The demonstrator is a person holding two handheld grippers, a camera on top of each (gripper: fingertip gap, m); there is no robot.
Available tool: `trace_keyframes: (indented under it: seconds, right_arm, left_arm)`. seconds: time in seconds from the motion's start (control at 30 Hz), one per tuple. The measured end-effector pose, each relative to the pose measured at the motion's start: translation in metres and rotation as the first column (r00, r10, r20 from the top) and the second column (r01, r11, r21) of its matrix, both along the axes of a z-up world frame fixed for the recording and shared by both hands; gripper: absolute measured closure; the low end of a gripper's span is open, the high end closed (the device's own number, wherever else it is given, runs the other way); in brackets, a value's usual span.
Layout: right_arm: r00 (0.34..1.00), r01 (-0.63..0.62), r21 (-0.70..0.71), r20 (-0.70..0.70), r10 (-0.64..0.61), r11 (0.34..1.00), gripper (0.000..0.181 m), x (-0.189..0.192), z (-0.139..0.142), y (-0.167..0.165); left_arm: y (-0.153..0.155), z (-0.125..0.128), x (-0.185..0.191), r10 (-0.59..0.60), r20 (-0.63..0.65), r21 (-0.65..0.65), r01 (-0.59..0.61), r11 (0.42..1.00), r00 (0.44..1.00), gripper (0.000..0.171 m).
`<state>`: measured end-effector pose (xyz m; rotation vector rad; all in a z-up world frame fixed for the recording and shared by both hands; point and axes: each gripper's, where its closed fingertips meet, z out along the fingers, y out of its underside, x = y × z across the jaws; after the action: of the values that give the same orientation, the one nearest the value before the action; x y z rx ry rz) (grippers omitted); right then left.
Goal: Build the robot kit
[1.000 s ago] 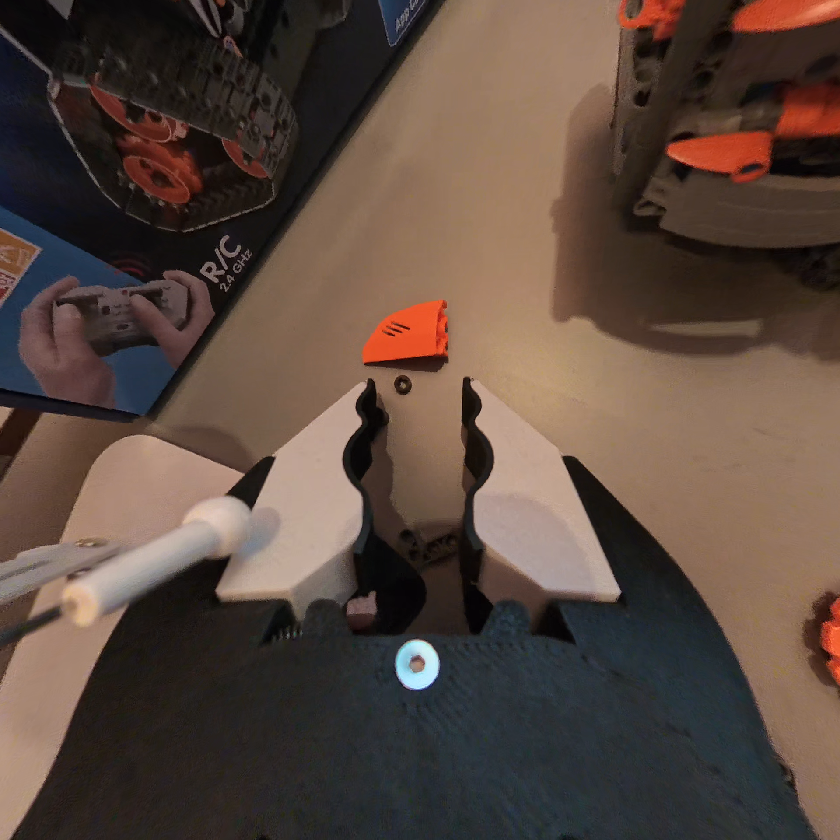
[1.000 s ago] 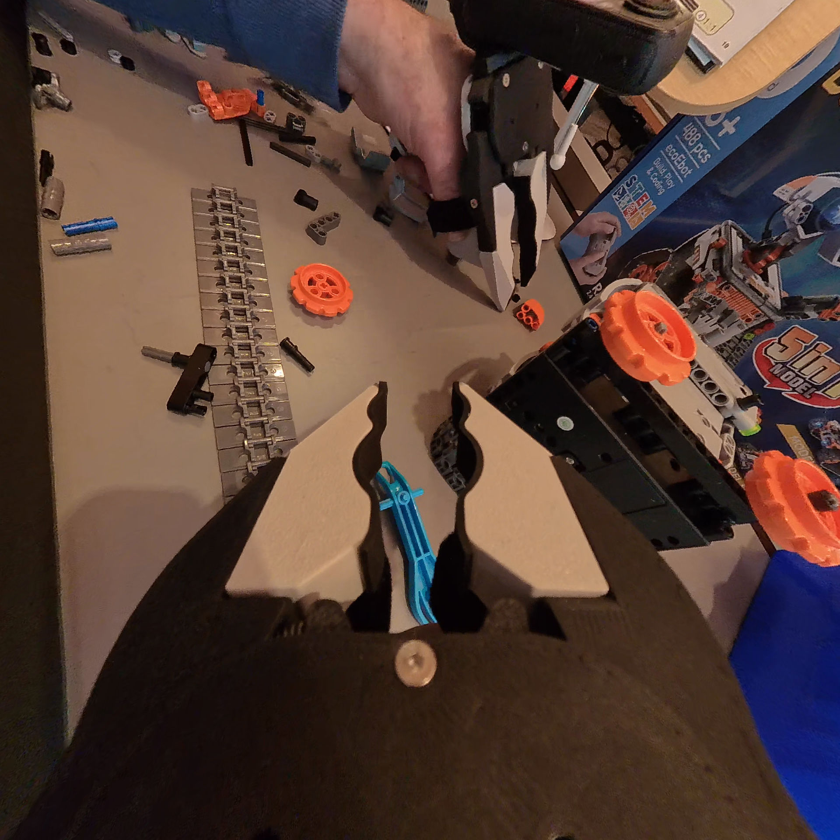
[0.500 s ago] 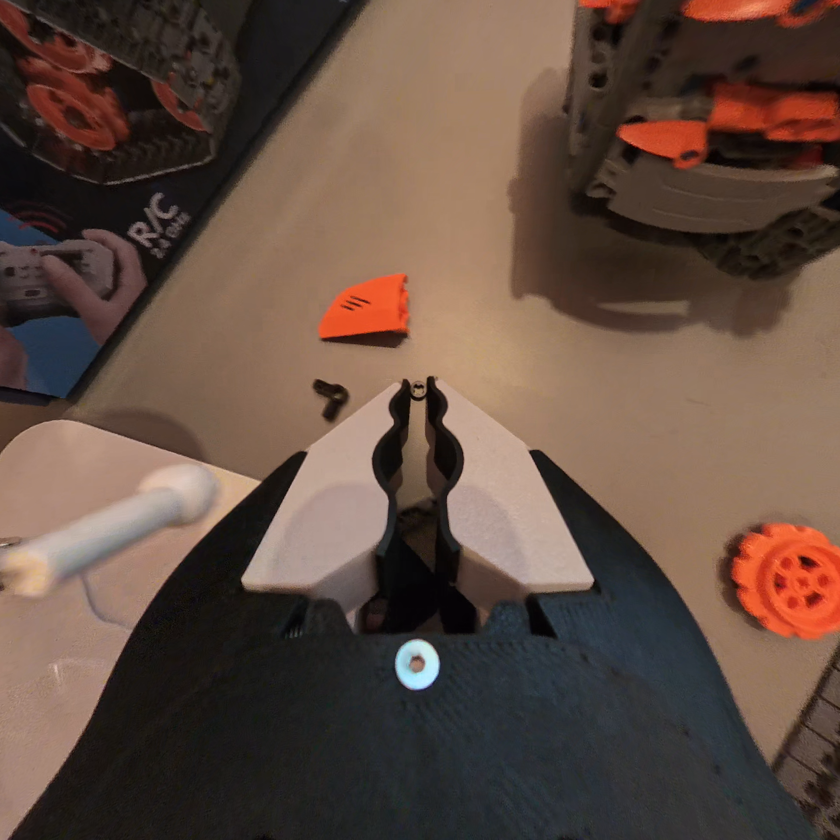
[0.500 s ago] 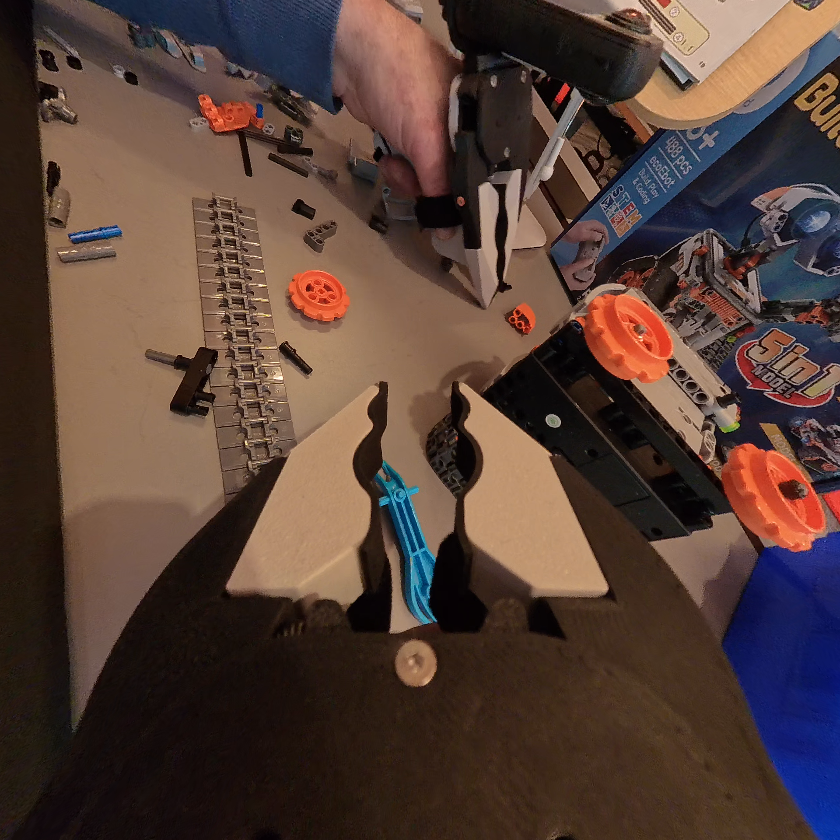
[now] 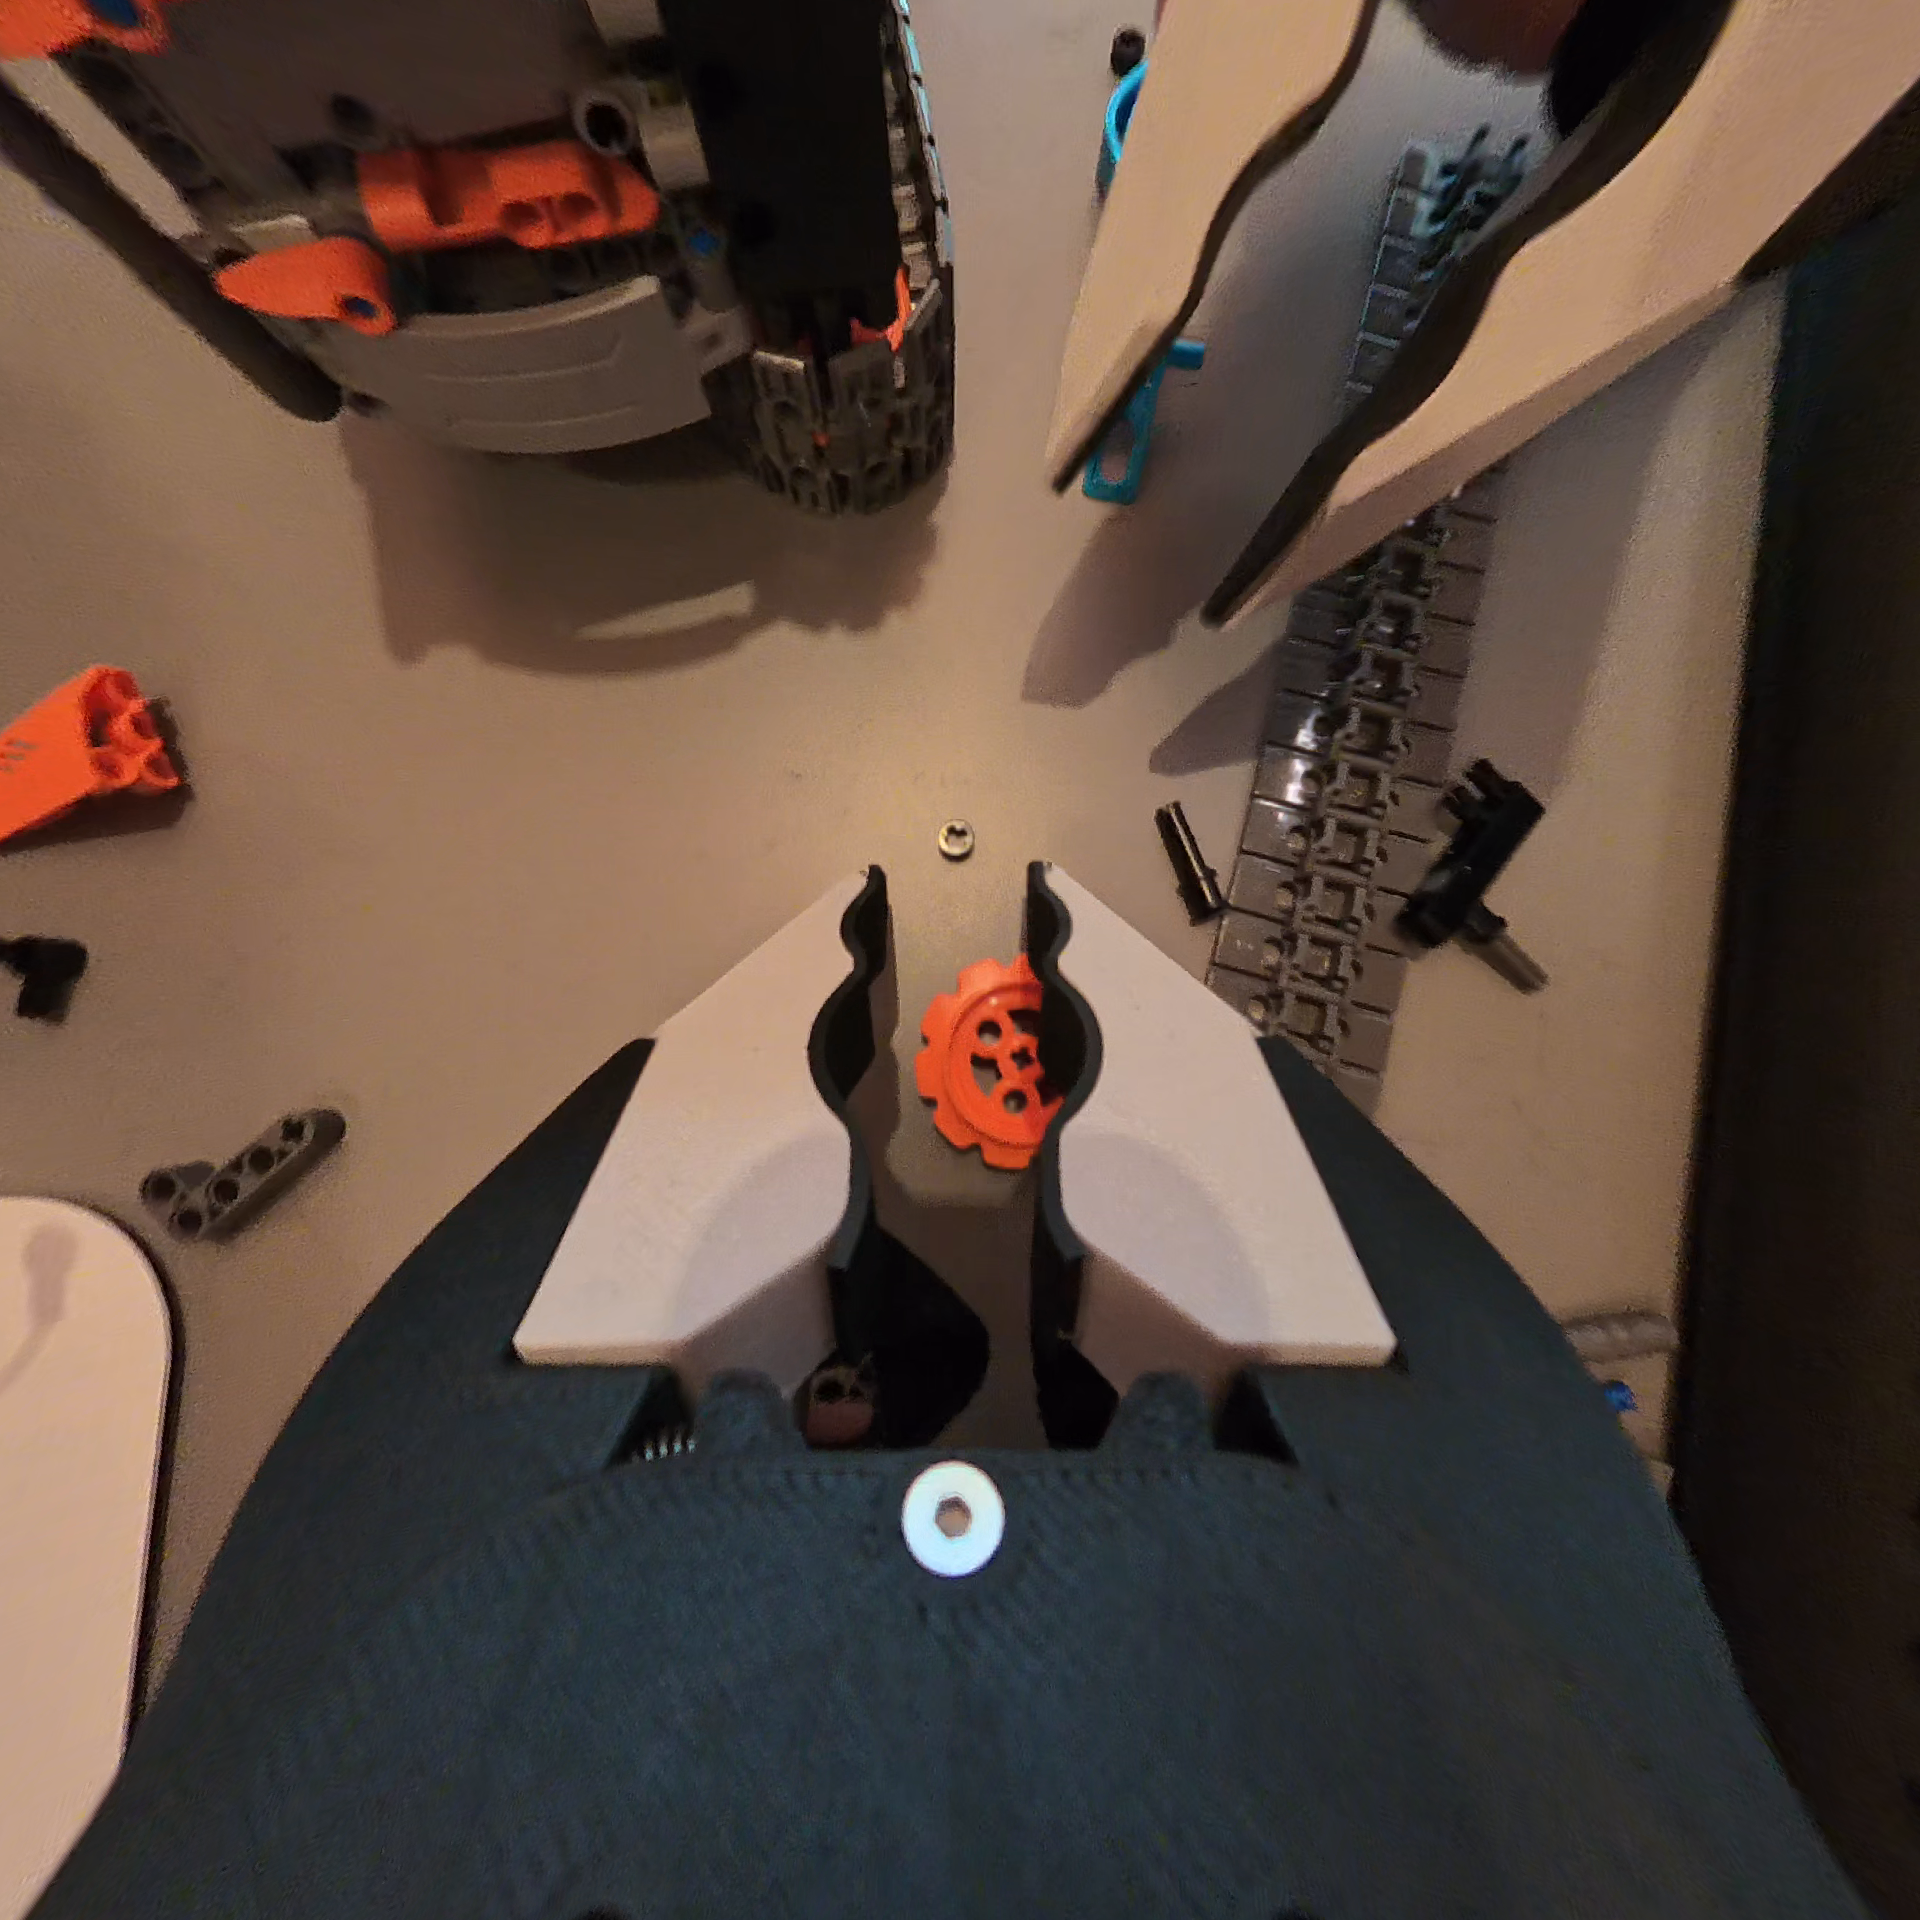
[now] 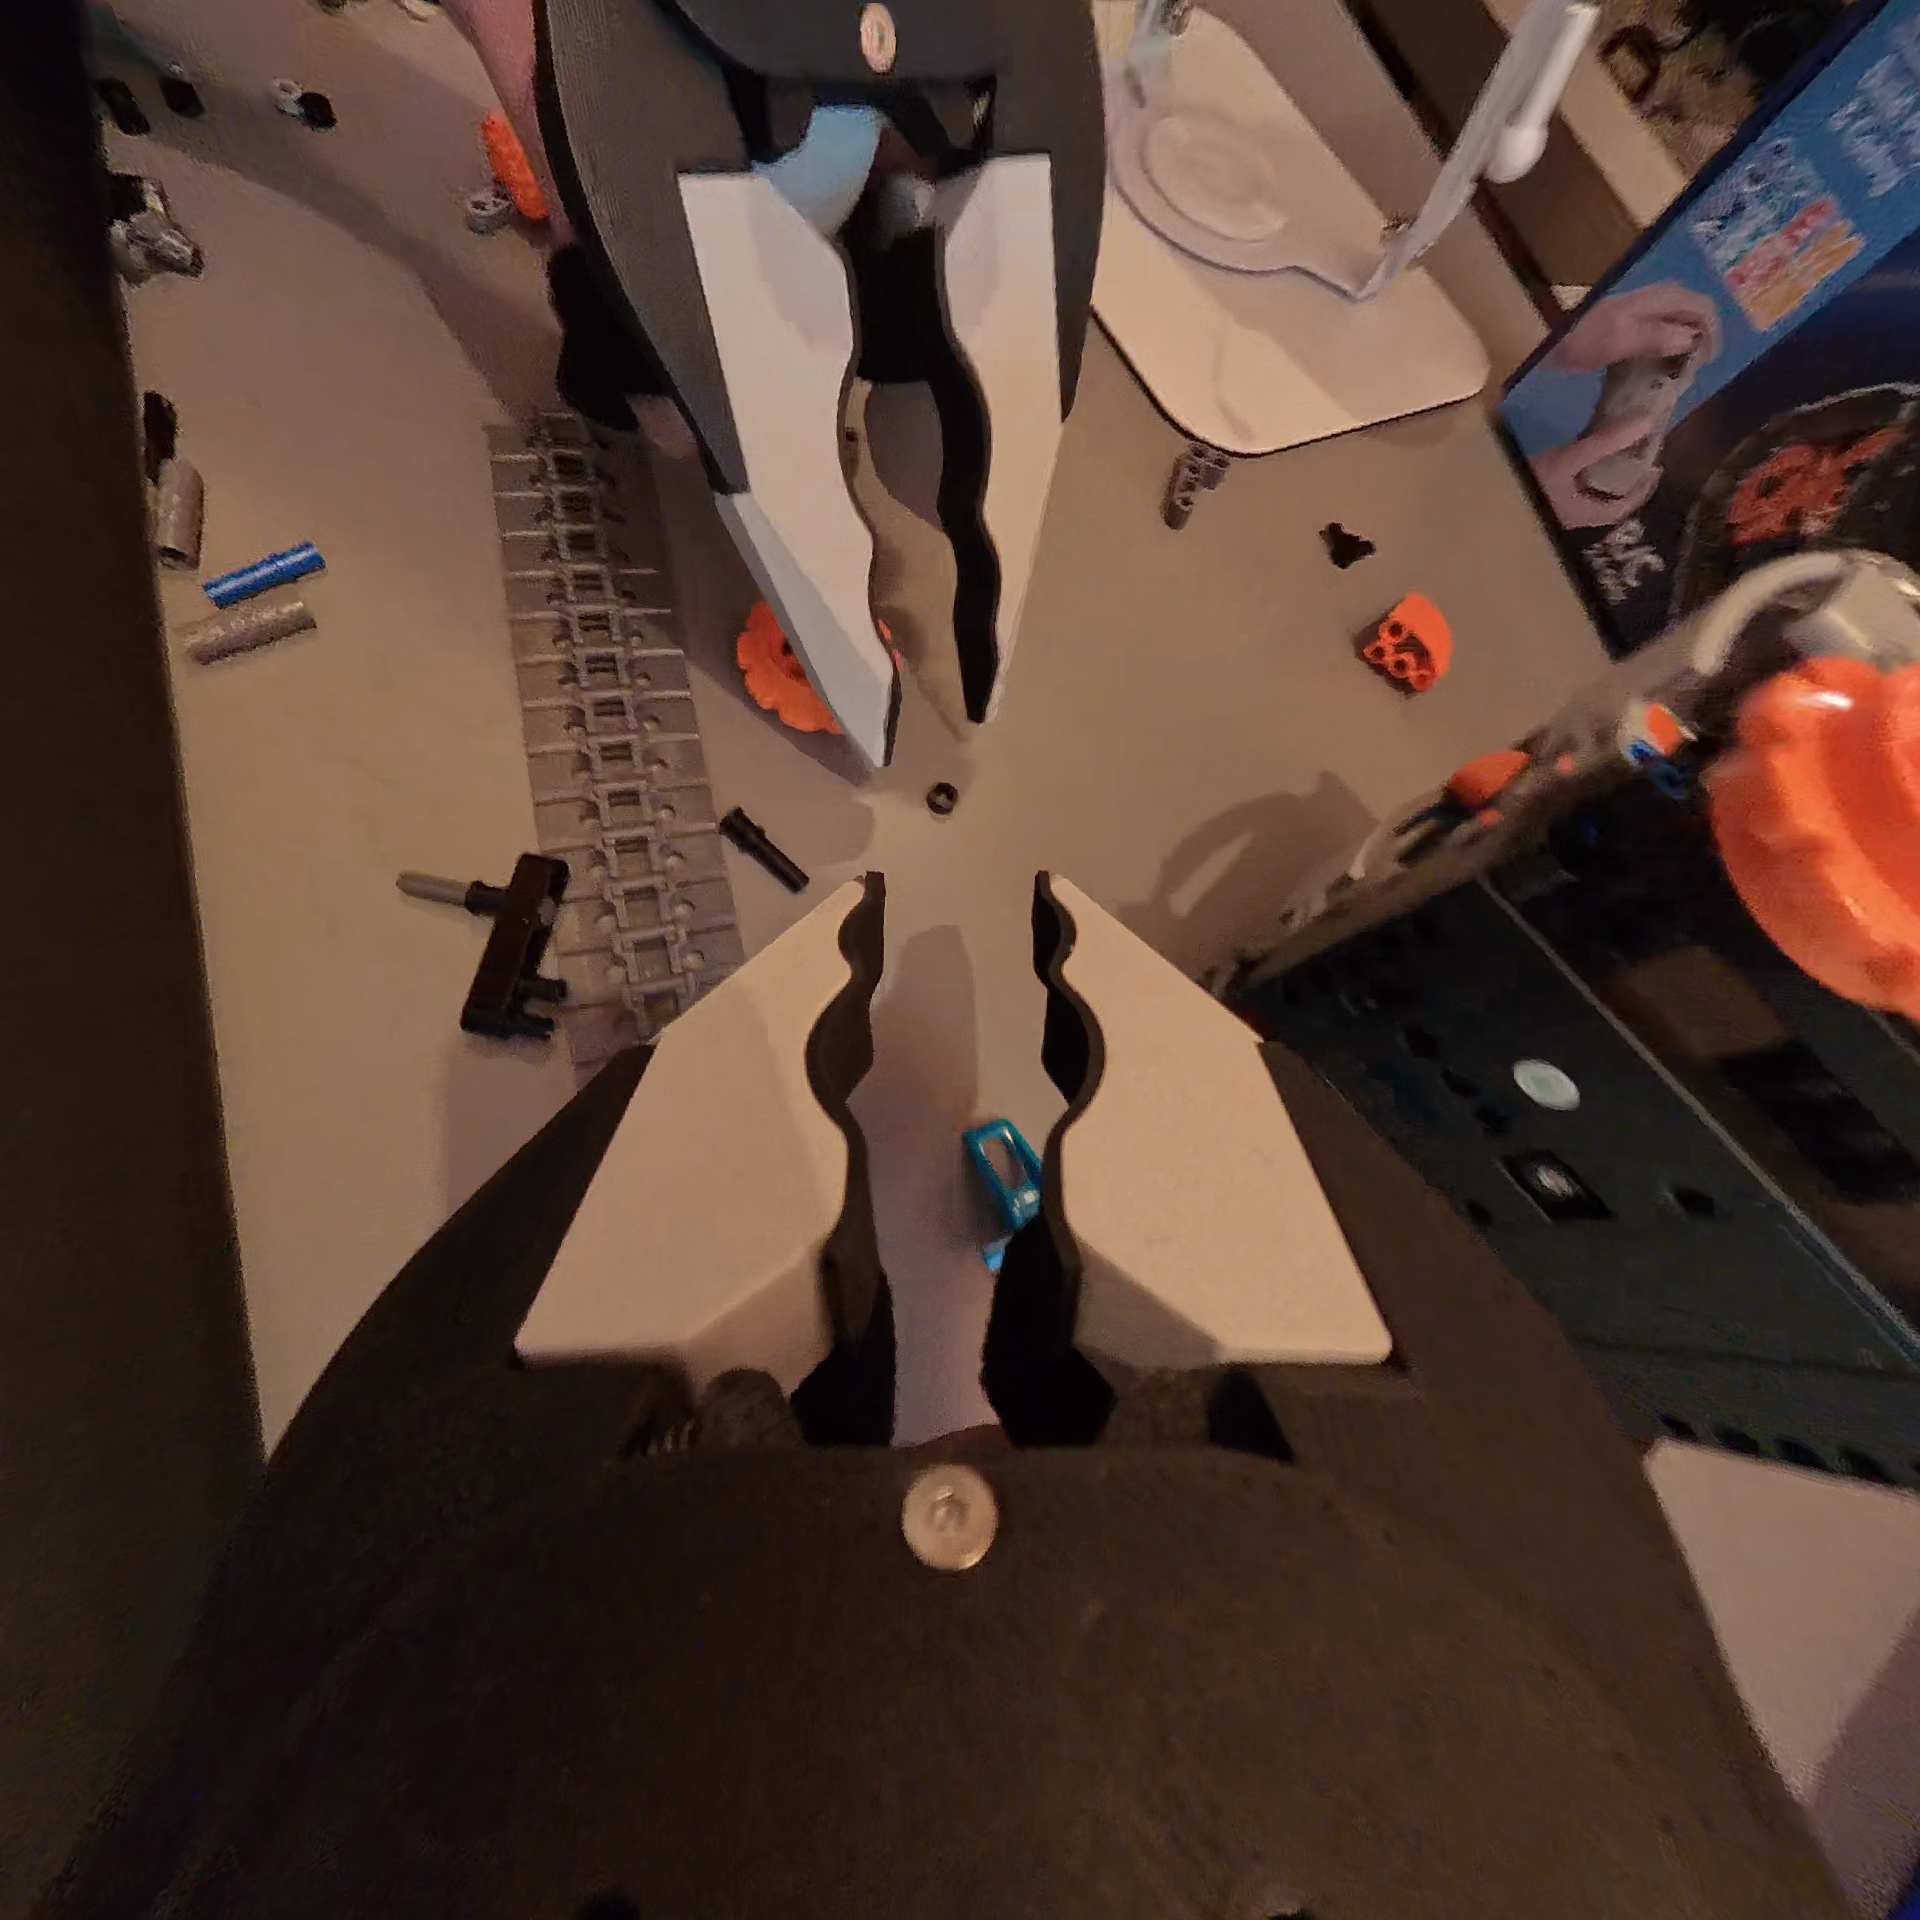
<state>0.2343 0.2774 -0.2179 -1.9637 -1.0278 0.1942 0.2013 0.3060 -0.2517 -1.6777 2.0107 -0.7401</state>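
two claws [image 5: 956, 883] [image 6: 954, 883]; one grey track strip [image 6: 613, 727]; one small ring [image 5: 956, 837]; one turquoise piece [image 6: 1006, 1174]

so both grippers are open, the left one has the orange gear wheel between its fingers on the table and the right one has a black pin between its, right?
Not quite. The piece between the right gripper's fingers is a blue one, not a black pin, as the right wrist view shows; the black pin lies on the table ahead of it. The rest holds: both are open, and the orange gear wheel lies between the left gripper's fingers.
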Motion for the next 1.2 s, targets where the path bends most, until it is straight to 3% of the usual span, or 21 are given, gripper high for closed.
trace_keyframes:
  seconds: [0.2, 0.33, 0.5, 1.2]
  right_arm:
    - [0.998, -0.006, -0.103, 0.067, 0.013, 0.995, 0.159, -0.02, -0.026, 0.024]
    - [0.997, 0.001, -0.152, 0.076, 0.011, 0.988, 0.162, -0.025, -0.039, 0.032]
    - [0.999, -0.001, -0.182, 0.04, 0.008, 0.983, 0.176, -0.029, -0.042, 0.034]
    - [1.0, -0.019, -0.218, 0.005, 0.021, 0.976, 0.177, -0.034, -0.043, 0.032]
  left_arm:
    - [0.01, 0.016, -0.025, 0.065, 0.071, -0.003, -0.065, 0.998, 0.995, 0.145]
    - [0.011, 0.012, -0.032, 0.056, 0.064, 0.021, -0.058, 0.998, 0.996, 0.146]
    - [0.009, 0.015, -0.031, 0.043, 0.078, 0.019, -0.045, 0.999, 0.996, 0.146]
    - [0.006, 0.01, -0.034, 0.028, 0.052, 0.03, -0.03, 0.999, 0.998, 0.146]
